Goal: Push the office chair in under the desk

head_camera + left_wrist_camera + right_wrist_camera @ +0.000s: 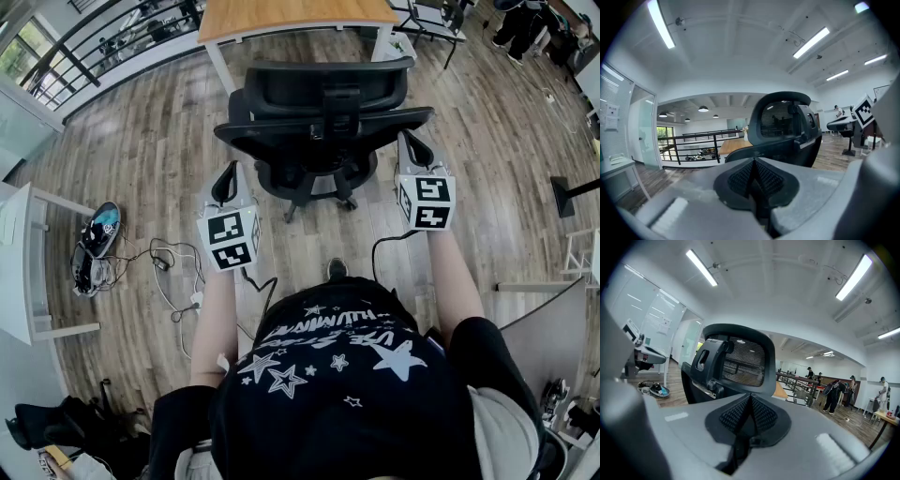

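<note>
A black mesh-backed office chair (323, 117) stands on the wood floor, its back toward me, a short way out from the wooden desk (295, 17) at the top of the head view. My left gripper (225, 178) is shut and empty, just left of and behind the chair's backrest. On the other side, my right gripper (414, 147) is also shut and empty, beside the backrest's right edge. Neither touches the chair. The chair's headrest (785, 117) fills the left gripper view's middle, and the chair back (733, 364) shows in the right gripper view.
A white table (23, 267) stands at the left, with shoes (98, 230) and loose cables (173, 272) on the floor beside it. A railing (94, 47) runs at the upper left. Another chair (427, 19) is near the desk's right end. People stand far right (834, 394).
</note>
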### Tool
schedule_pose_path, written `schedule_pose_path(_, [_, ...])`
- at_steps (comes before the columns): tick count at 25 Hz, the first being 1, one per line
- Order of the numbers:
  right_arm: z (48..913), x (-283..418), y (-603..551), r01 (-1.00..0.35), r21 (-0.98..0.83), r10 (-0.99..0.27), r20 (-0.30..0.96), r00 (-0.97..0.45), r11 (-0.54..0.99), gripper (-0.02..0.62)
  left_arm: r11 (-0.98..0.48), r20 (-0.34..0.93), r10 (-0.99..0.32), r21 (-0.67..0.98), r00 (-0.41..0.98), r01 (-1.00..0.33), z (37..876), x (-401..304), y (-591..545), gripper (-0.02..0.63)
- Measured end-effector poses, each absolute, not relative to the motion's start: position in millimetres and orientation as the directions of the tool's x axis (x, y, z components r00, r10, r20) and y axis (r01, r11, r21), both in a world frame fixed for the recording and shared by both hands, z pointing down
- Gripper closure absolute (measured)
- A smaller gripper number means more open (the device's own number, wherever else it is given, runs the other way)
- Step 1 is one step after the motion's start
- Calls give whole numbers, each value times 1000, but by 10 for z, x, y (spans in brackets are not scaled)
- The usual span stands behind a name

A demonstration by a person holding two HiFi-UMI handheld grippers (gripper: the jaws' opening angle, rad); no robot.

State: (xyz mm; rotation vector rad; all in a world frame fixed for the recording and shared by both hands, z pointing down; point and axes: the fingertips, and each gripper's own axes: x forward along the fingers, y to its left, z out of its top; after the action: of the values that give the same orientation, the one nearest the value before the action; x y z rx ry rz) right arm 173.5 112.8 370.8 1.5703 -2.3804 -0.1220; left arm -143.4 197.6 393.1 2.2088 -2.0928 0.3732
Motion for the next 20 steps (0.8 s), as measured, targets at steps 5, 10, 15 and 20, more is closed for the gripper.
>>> schedule_pose_path(5, [3706,1745,1145,-890,221,-912,193,-362,400,594,-65,230,-972,-104,39,-992,3913,-1446,2011,604])
schedule_pose_path(10, [3734,1755,1138,-891,217,-912,193,-361,399,594,-66,228,-973,-107,41,-992,3907,-1446,2005,604])
schedule_pose_path(15, [3742,1757,1146,-890,221,-912,200,-358,398,594,-66,228,-973,-106,40,-992,3894,-1452,2027,604])
schedule_pose_path(20, [3737,1712,1115,-893,205,-911,194,-364,401,594,-73,233,-971,-109,46,-991,3916,-1492,2042,604])
